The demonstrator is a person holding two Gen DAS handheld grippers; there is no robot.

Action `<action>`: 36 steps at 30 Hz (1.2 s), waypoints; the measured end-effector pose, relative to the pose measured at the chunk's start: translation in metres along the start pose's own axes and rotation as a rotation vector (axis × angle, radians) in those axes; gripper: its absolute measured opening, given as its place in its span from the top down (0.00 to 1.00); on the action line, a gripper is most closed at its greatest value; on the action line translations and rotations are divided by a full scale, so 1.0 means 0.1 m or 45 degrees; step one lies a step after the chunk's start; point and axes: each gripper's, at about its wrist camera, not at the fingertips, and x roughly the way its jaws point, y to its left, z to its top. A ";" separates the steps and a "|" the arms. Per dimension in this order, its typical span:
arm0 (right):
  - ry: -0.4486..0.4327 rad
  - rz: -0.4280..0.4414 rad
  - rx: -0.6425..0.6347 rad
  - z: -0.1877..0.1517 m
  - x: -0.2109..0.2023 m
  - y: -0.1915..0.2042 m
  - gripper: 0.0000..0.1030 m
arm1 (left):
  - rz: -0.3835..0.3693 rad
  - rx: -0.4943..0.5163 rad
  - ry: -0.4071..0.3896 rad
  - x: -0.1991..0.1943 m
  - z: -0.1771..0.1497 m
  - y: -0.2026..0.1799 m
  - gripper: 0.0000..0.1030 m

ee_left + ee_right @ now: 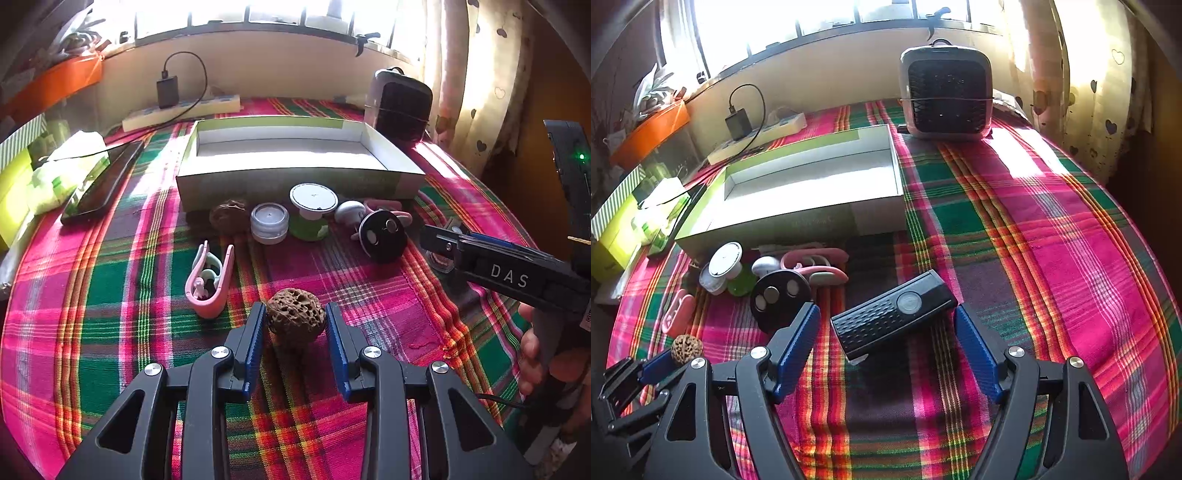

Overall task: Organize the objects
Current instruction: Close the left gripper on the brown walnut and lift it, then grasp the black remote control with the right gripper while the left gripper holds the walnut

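While sunlit plaid cloth (1052,229) covers the table, left tongs (295,325) clamp walnut (295,317); right tongs (886,332) gape.

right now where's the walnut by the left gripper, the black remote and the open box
walnut (295,317), left wrist view, middle of its pitted shell
black remote (894,314), right wrist view, its ribbed top face
open box (295,184), left wrist view, its near outer wall

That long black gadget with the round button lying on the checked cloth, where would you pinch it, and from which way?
Probably across its narrow width, near the middle, coming down from above. The black gadget lies flat and slanted on the cloth, its long sides bare, and the right gripper already hangs open astride it. Lengthwise it looks too long for the jaws; turning the wrist to match its slant should help.
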 end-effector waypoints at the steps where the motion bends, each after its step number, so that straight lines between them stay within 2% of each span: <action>1: 0.003 -0.016 -0.003 0.01 0.02 0.01 0.27 | -0.003 0.000 0.001 0.01 0.01 0.00 0.71; 5: 0.011 -0.051 -0.019 0.01 0.05 0.00 0.33 | -0.012 0.005 0.003 0.02 0.03 0.00 0.71; 16: 0.034 -0.106 -0.051 -0.08 0.00 -0.15 0.40 | -0.032 -0.001 0.006 0.03 0.04 0.02 0.71; 25: 0.041 -0.072 -0.100 -0.02 0.05 -0.15 0.42 | -0.021 0.015 0.009 0.03 0.03 0.02 0.70; 30: 0.043 -0.077 -0.128 0.01 0.07 -0.15 0.48 | -0.013 0.023 0.010 0.02 0.02 0.00 0.70; 36: 0.034 -0.066 -0.148 -0.01 0.05 -0.13 0.62 | -0.008 0.028 0.010 0.02 0.02 -0.01 0.70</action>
